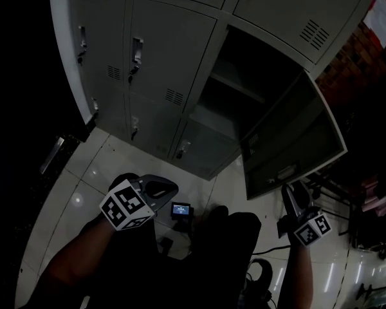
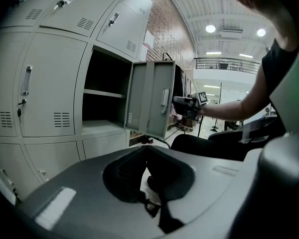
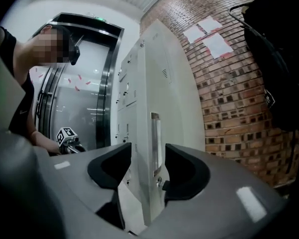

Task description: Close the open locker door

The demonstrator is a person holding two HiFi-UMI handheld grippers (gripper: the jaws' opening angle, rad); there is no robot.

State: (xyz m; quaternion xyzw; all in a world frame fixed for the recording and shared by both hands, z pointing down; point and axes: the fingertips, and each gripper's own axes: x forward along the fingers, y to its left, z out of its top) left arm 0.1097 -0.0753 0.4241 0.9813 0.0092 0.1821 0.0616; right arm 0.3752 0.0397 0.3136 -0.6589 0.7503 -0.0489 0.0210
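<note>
The open locker door [image 1: 296, 140] swings out to the right from a dark, empty compartment [image 1: 244, 89] with a shelf in the grey locker bank. My right gripper [image 1: 294, 197] is at the door's lower edge. In the right gripper view its jaws stand open [image 3: 148, 166] with the door's free edge [image 3: 144, 108] and its recessed handle [image 3: 156, 138] between them. My left gripper [image 1: 159, 189] hangs low at the left, away from the lockers. Its jaws are shut [image 2: 145, 156] on nothing. From there the door [image 2: 152, 103] shows half open with the right gripper [image 2: 187, 103] against it.
Closed locker doors [image 1: 161, 56] with handles fill the left of the bank. A small device [image 1: 181, 209] lies on the tiled floor beside my dark-clothed legs [image 1: 228, 237]. A brick wall [image 3: 239, 93] and a black bag [image 3: 279, 59] stand right of the lockers.
</note>
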